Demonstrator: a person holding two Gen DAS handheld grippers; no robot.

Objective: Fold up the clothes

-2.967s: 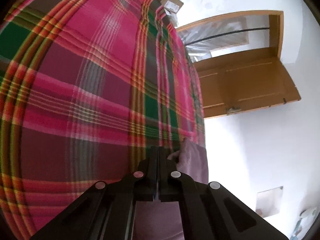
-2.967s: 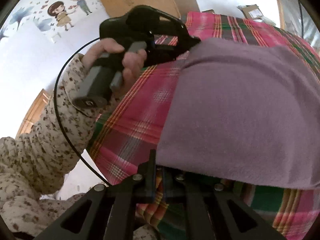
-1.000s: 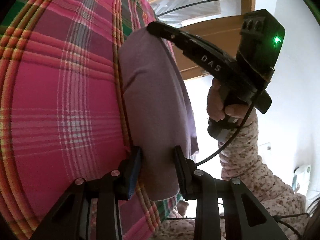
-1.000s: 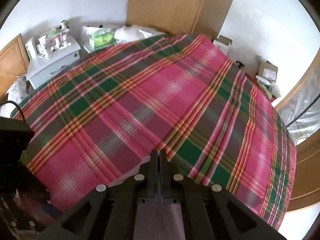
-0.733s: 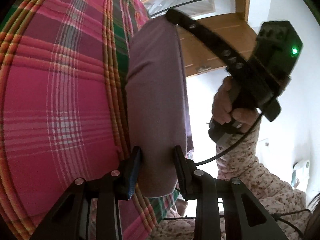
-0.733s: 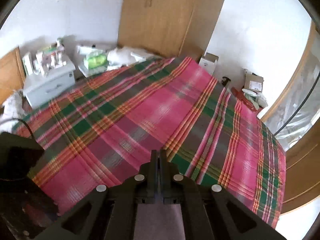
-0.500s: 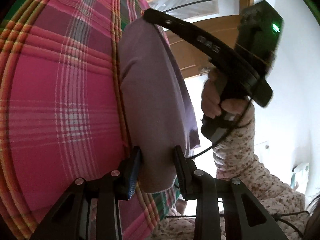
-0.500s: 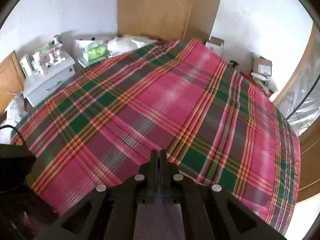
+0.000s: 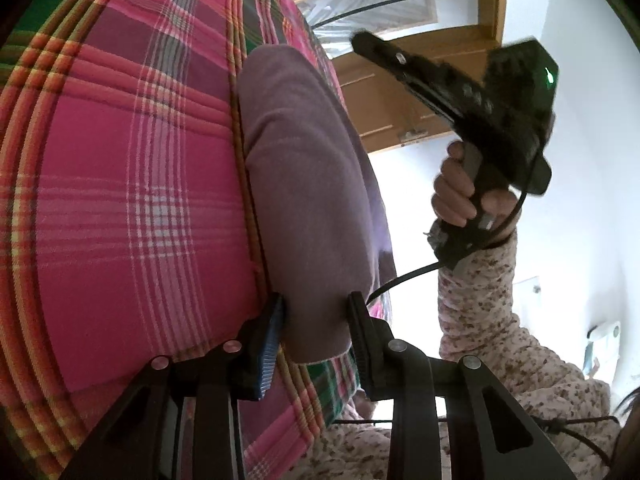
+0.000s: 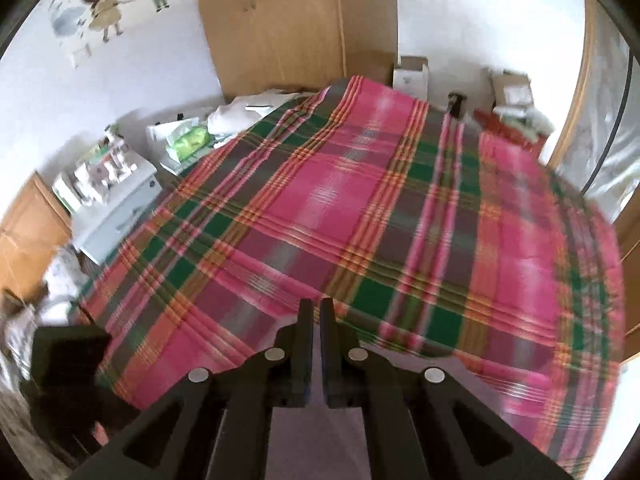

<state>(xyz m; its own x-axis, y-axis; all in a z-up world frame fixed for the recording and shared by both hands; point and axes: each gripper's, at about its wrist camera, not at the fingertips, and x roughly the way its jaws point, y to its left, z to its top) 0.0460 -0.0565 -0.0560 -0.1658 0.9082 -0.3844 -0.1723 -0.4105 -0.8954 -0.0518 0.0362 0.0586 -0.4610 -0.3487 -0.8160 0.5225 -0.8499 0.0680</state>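
Lifted off the cloth (image 9: 304,184) since 0.5 s ago, R tongs (image 10: 316,320) nearly closed, empty. L tongs (image 9: 316,320) wide, straddling cloth's near end; cloth lies on bed (image 9: 132,184) edge.

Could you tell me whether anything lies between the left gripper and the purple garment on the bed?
Nothing visible does. The left gripper is open with its jaws on either side of the near edge of the purple garment, which lies on the plaid bedspread. The right gripper is raised off to the side.
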